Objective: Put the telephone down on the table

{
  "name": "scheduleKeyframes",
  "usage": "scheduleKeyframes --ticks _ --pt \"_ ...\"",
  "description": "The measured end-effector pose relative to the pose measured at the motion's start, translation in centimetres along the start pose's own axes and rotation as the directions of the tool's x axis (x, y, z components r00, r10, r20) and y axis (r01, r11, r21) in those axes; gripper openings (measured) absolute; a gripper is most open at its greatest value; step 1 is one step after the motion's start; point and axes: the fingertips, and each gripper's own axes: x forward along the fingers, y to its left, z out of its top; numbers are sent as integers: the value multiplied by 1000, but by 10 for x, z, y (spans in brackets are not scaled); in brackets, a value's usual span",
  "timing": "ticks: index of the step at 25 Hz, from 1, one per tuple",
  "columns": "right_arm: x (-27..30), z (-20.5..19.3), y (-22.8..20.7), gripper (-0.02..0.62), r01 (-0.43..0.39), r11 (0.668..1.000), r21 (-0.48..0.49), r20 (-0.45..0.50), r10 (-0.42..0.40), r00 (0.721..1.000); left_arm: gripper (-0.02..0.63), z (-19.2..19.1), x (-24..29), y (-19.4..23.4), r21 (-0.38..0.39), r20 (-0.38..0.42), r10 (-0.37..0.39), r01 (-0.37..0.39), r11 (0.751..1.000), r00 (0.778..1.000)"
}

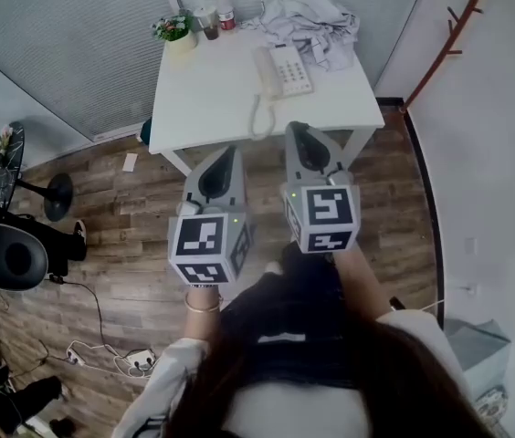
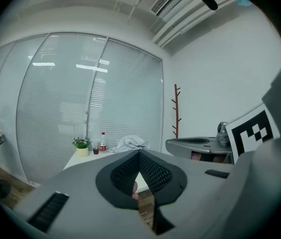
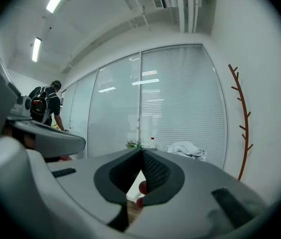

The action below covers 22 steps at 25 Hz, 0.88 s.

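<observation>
White table against slatted blinds. Plant pot at its 11 o'clock corner; telephone lying flat on top toward 1 o'clock. Near the 6 o'clock edge: left gripper jaws together, empty; right gripper likewise closed on nothing.

You've got a white worktop. Telephone lies approx. 3 o'clock of centre, coiled cord looping to the 6 o'clock edge. Potted plant at the 11 o'clock corner, w/ glass & red-capped bottle just beside it. Crumpled cloth at 1 o'clock.
</observation>
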Motion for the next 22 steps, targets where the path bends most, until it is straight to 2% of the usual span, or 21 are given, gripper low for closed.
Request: scheduleKeyframes --ticks 9,15,22 --pt "25 -2 -4 -5 5 1000 -7 9 -5 1000 1 -10 16 17 -23 -19 16 -16 1000 1000" --pt "59 -5 -18 -3 20 999 -34 -8 -20 1000 2 -8 45 34 -30 -28 35 -35 999 999" --pt "108 -6 -28 -3 -1 1000 -30 -22 1 1000 2 0 85 56 -27 -28 51 -52 998 998"
